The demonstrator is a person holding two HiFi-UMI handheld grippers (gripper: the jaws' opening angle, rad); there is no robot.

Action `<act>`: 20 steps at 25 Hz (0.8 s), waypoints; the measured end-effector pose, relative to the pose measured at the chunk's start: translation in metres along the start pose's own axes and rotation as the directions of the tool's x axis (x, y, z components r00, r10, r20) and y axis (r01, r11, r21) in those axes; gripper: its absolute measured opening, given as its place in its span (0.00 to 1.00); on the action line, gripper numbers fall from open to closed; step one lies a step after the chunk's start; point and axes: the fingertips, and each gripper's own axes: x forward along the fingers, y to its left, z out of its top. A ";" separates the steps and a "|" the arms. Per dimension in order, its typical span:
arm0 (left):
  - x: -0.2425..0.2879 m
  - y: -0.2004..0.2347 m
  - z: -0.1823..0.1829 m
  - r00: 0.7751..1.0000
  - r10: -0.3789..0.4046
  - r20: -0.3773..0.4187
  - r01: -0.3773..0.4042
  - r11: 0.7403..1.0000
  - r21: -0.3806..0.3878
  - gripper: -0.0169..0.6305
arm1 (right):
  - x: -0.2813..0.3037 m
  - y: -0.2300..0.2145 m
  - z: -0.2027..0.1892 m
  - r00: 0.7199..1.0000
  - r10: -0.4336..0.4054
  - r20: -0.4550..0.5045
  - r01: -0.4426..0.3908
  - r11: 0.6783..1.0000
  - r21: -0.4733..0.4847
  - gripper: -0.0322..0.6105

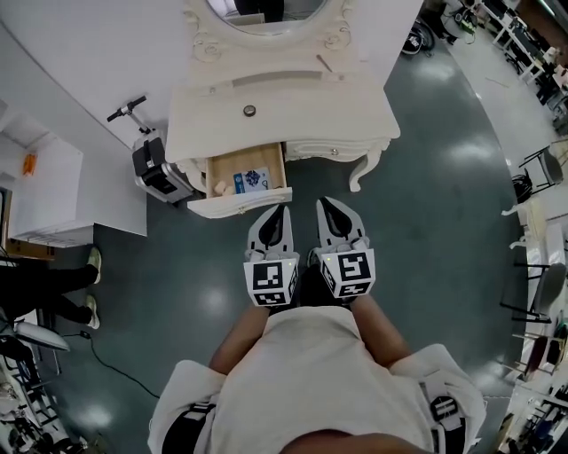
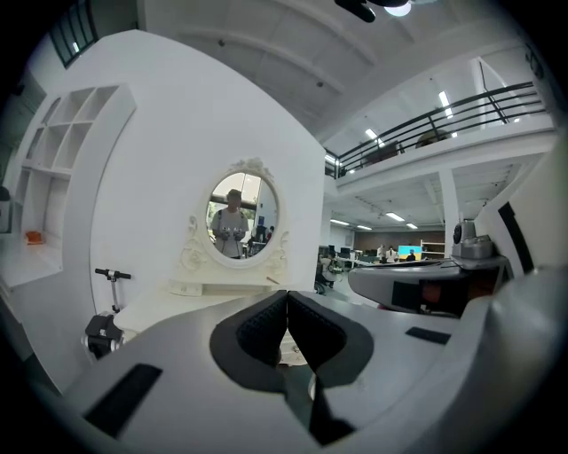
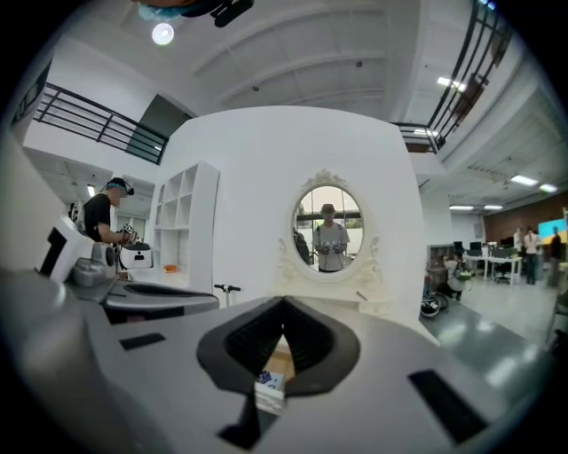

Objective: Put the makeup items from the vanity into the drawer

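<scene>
The white vanity (image 1: 293, 115) stands ahead of me under an oval mirror (image 1: 266, 11). Its left drawer (image 1: 238, 200) is pulled open and holds a blue-and-white packet (image 1: 253, 180) and a beige item (image 1: 219, 188). On the vanity top lie a small dark round item (image 1: 249, 110) and a thin stick (image 1: 325, 63). My left gripper (image 1: 282, 210) hangs just in front of the drawer, shut and empty. My right gripper (image 1: 325, 204) hangs beside it, below the vanity's front edge, also shut with nothing held. The left gripper (image 2: 287, 297) and right gripper (image 3: 284, 306) both point at the vanity.
A scooter (image 1: 133, 111) and a black-grey case (image 1: 158, 168) stand left of the vanity. A white shelf unit (image 1: 44, 186) and a person's feet (image 1: 92, 284) are further left. Chairs (image 1: 532, 168) stand at the right on the dark glossy floor.
</scene>
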 end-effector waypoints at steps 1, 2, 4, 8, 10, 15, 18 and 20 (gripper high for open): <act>0.010 0.002 0.002 1.000 0.009 -0.001 -0.009 1.000 -0.002 0.04 | 0.009 -0.007 0.001 1.000 0.005 -0.002 -0.005 1.000 -0.003 0.07; 0.020 0.005 0.004 1.000 0.018 -0.001 -0.018 1.000 -0.005 0.04 | 0.018 -0.014 0.003 1.000 0.012 -0.006 -0.012 1.000 -0.006 0.07; 0.043 0.008 0.008 0.999 0.039 0.000 -0.039 0.999 -0.008 0.04 | 0.036 -0.031 0.006 0.999 0.033 -0.012 -0.033 0.999 -0.013 0.07; 0.087 0.005 0.012 0.996 0.083 -0.009 -0.083 0.997 0.000 0.04 | 0.071 -0.061 0.009 0.995 0.093 -0.029 -0.094 0.995 -0.017 0.07; 0.104 0.001 0.014 0.994 0.104 -0.015 -0.104 0.995 0.005 0.04 | 0.085 -0.073 0.011 0.991 0.127 -0.036 -0.127 0.992 -0.017 0.07; 0.134 0.004 0.009 0.984 0.172 -0.043 -0.172 0.985 0.004 0.04 | 0.116 -0.098 0.002 0.978 0.197 -0.062 -0.198 0.980 -0.002 0.07; 0.145 0.014 0.004 0.975 0.210 -0.068 -0.210 0.978 0.001 0.04 | 0.134 -0.105 -0.002 0.972 0.223 -0.076 -0.223 0.975 0.010 0.07; 0.151 0.021 0.002 0.970 0.228 -0.082 -0.228 0.974 0.004 0.04 | 0.144 -0.109 -0.005 0.969 0.234 -0.082 -0.233 0.972 0.020 0.07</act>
